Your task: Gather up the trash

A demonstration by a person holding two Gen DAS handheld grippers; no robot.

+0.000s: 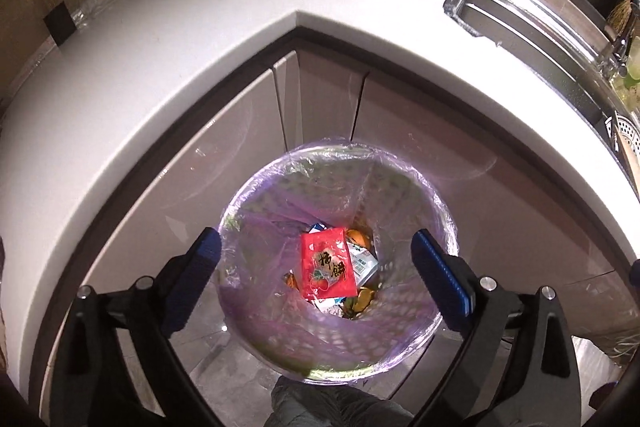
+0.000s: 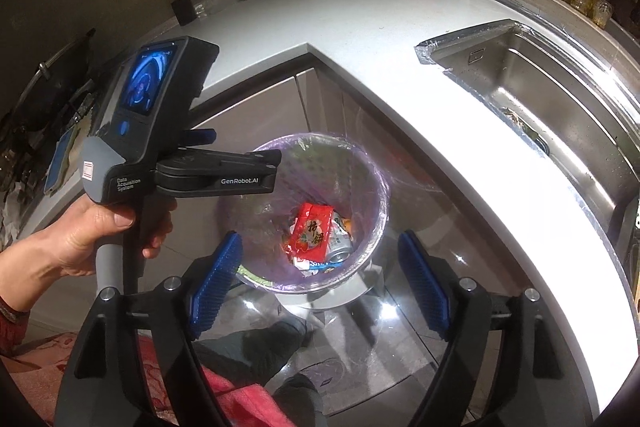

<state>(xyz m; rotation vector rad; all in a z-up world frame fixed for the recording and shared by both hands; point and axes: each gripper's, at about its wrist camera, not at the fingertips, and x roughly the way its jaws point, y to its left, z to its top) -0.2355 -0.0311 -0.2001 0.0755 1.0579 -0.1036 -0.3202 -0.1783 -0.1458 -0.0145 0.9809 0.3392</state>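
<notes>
Below the wide-spread jaws of the left gripper [image 1: 316,261], a round waste bin lined with a thin purple plastic bag [image 1: 404,311] stands on the grey tiled floor in the corner of a kitchen, and nothing sits between the blue ribbed pads [image 1: 440,273]. Framed between those pads, at the bottom of the bin, lies a flat red snack wrapper printed with black characters [image 1: 328,265], resting on top of a drinks can, paper scraps and orange peel. Beyond the jaws runs a white angled countertop [image 1: 160,67] over pale cabinet doors, with a stainless steel sink [image 1: 520,23] up to the right. From the right gripper [image 2: 320,279], likewise standing open and empty, the same bin [image 2: 376,187] and wrapper [image 2: 310,233] appear just ahead of the pads, the left-hand device held by a bare hand [image 2: 92,231] up to the left of the jaws, above the bin's rim.
</notes>
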